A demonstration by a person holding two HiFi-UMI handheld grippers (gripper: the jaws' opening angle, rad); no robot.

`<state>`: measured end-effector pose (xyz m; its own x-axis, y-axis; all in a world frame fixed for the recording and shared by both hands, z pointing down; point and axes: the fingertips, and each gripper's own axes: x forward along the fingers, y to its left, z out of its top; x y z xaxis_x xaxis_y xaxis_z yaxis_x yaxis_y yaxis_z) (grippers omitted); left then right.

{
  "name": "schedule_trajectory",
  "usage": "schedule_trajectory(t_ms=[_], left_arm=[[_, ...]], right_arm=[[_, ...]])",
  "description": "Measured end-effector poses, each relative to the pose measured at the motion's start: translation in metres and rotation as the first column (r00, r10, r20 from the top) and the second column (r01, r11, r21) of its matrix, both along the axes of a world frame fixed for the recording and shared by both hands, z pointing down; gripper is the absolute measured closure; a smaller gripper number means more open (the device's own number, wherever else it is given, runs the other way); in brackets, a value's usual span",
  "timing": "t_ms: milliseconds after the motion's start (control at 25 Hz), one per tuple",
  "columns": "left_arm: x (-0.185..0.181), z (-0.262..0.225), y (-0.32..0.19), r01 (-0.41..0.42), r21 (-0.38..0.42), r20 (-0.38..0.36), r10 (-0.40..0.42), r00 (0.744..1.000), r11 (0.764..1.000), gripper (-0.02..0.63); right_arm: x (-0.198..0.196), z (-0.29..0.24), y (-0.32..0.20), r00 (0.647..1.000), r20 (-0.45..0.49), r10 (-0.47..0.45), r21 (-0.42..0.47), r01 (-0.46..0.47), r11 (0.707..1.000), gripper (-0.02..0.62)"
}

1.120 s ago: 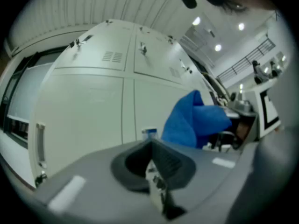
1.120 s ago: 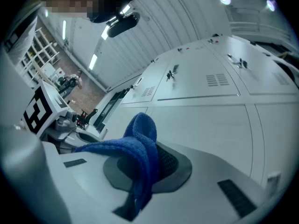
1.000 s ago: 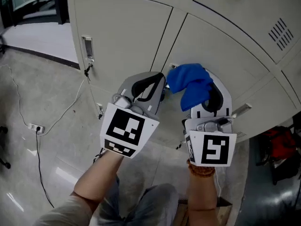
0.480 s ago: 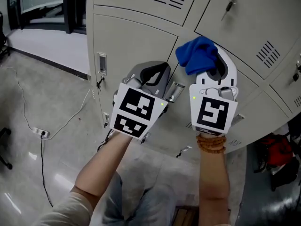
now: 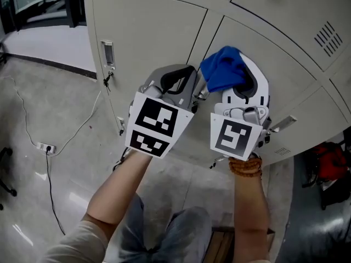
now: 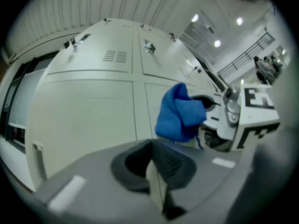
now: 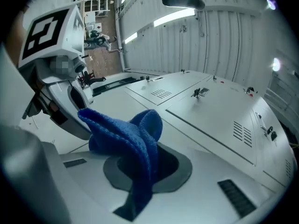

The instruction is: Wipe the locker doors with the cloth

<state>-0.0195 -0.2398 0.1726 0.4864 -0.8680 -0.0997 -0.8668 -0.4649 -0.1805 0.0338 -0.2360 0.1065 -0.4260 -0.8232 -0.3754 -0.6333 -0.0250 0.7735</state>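
1 blue cloth [image 5: 221, 70], soft, light and floppy, sits bunched and pinched in the right gripper's [image 5: 244, 84] jaws, near the locker doors [image 5: 153, 32]. Its bunched middle looks best to hold. The left gripper's [image 5: 176, 84] jaws are closed together on nothing.

In head view the cloth [image 5: 222, 70] covered my right gripper's [image 5: 237, 73] jaw tips; couldn't tell if it touched the locker doors [image 5: 153, 32]. Doors cut off top and right.

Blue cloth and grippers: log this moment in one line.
right gripper: shut on blue terry cloth | left gripper: shut, empty | cloth: before pale grey metal locker doors, contact unclear
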Motion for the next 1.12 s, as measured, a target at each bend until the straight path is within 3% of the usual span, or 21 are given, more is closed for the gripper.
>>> schedule_trajectory(t_ms=[400, 960, 1120], left_arm=[[0.013, 0.067, -0.004, -0.005, -0.046, 0.015, 0.006, 1.000, 0.999, 0.603], [0.004, 0.140, -0.006, 0.004, -0.117, 0.023, -0.001, 1.000, 0.993, 0.603], [-0.001, 0.150, -0.005, 0.008, -0.129, 0.024, -0.005, 1.000, 0.992, 0.603]], right_arm=[[0.034, 0.100, -0.001, 0.999, 0.016, 0.039, -0.080, -0.037, 0.996, 0.566], [0.031, 0.214, -0.005, 0.995, 0.095, 0.015, -0.197, 0.004, 0.980, 0.566], [0.021, 0.244, -0.007, 0.999, 0.044, 0.004, -0.230, 0.006, 0.973, 0.566]])
